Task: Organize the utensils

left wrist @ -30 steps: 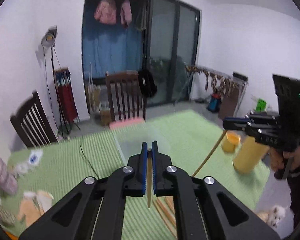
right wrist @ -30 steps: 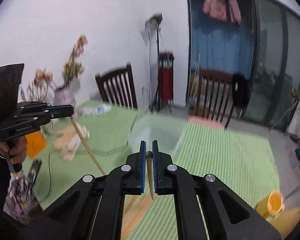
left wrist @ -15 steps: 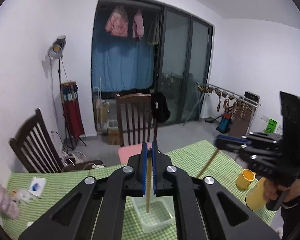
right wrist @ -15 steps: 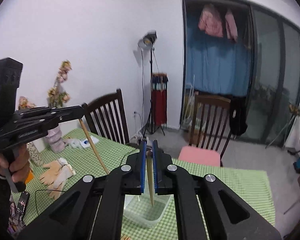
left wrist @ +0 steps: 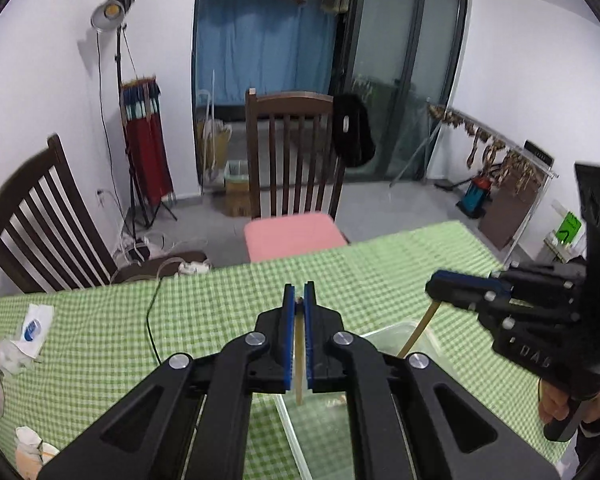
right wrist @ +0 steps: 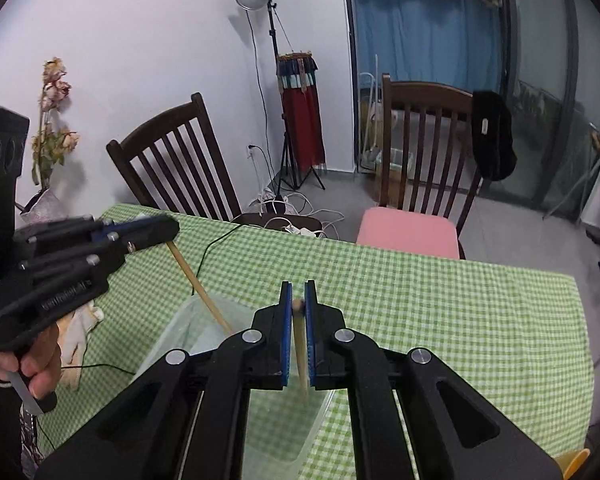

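My left gripper is shut on a wooden chopstick that hangs down over a clear plastic container on the green checked tablecloth. My right gripper is shut on another wooden chopstick, also pointing down over the same container. From the left wrist view the right gripper shows at the right with its chopstick slanting into the container. From the right wrist view the left gripper shows at the left with its chopstick reaching the container.
Two dark wooden chairs stand at the table's far side, one with a pink cushion. A black cable runs over the tablecloth. Work gloves and a vase of dried flowers lie at the left. A yellow cup sits bottom right.
Both grippers rose, then came back down toward the table, each keeping its chopstick. The chopstick tips now hang over and into the clear container.
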The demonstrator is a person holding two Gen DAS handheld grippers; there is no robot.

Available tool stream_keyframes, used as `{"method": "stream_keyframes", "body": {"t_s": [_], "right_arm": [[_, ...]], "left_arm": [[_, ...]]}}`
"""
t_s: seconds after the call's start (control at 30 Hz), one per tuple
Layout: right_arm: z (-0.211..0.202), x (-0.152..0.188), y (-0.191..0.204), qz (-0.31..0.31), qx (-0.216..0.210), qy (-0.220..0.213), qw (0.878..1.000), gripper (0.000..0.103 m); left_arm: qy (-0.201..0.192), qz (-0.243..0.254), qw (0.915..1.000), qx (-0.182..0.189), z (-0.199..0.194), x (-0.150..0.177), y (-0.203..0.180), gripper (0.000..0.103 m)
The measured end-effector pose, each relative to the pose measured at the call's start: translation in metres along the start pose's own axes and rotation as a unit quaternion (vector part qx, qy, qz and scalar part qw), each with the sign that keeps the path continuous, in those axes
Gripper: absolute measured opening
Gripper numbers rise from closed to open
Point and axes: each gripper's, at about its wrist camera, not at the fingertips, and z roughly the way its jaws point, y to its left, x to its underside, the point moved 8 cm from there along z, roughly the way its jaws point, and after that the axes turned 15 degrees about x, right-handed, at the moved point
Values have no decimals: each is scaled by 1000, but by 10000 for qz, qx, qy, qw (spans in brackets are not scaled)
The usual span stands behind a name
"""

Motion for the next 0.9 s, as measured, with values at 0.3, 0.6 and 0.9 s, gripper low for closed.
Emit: {"method": "stream_keyframes", "body": {"t_s": [0.3,0.6,0.9], "right_arm": [[15,-2,-16,226,279,38,9993,68],[-42,7,-29,155,418,-471,9979,68],[-105,51,-35,249,603,-765,9949,73]], "left_arm": [[0,27,10000,-65,18,6,5,52],[-776,-398,9961,91,-60,40,-19,62],[-1088,136,9928,-474,-130,94,-53,75]]}}
